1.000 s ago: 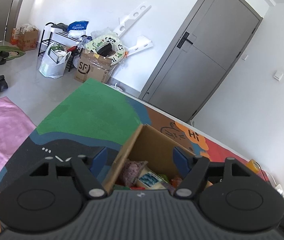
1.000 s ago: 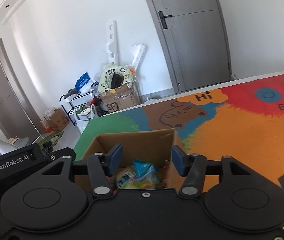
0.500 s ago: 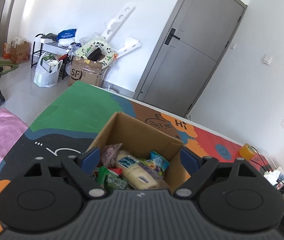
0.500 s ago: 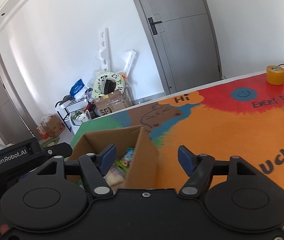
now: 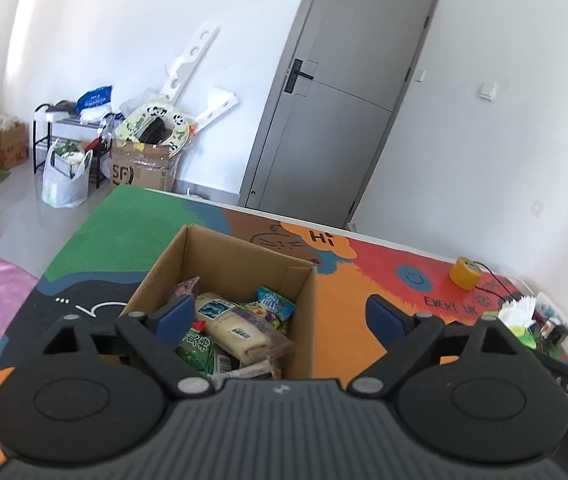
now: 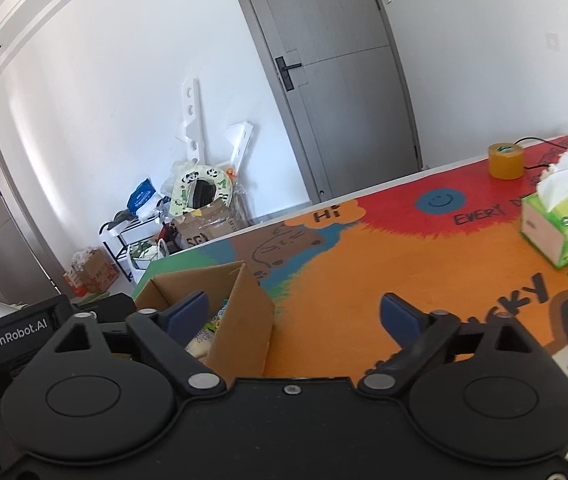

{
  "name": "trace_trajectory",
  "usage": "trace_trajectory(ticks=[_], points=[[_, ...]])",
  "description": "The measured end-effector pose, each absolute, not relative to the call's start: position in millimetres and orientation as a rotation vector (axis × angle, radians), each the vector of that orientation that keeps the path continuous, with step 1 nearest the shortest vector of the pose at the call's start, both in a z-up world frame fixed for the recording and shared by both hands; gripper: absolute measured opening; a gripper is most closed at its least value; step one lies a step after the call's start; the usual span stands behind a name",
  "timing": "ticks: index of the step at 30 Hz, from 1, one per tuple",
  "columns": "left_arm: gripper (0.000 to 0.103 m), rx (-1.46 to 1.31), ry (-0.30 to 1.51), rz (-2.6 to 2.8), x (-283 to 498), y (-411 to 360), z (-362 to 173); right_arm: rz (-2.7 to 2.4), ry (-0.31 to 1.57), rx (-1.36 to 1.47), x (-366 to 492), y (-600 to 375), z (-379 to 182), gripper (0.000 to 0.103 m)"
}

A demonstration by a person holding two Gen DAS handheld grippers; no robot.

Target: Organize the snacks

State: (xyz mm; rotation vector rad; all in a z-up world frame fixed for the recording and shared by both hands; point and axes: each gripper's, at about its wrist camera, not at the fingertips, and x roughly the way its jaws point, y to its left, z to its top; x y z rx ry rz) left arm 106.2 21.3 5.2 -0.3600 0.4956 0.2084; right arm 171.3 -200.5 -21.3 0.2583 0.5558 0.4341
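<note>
Cardboard box (image 5: 228, 276) of snack packets (image 5: 240, 328) sat near table's (image 6: 364, 280) far left corner. Left gripper (image 5: 284, 312) and right gripper (image 6: 296, 312) empty, jaws just spread wide. Judged: release done; clear box wall without nudging it.

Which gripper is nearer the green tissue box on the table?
Right. The right gripper has the tissue box just ahead to its right; the left gripper hangs over the cardboard box, further away.
</note>
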Motion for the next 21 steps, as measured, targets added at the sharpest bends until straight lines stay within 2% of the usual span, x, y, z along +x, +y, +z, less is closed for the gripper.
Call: trace_trajectory(ticks=[1, 10, 21], points=[[0.096, -0.356, 0.502, 0.199, 104.4, 20.1, 6.1, 0.434, 0.549, 0.254, 167.7, -202.4, -19.6, 0.103], [0.102, -0.291, 0.514, 0.178, 78.8, 4.9, 17.0, 0.427, 0.532, 0.259, 139.0, -228.6, -10.4, 0.103], [0.103, -0.243, 0.508, 0.141, 43.4, -1.7, 22.7, 0.426, 0.511, 0.184, 102.9, -248.9, 2.8, 0.103]])
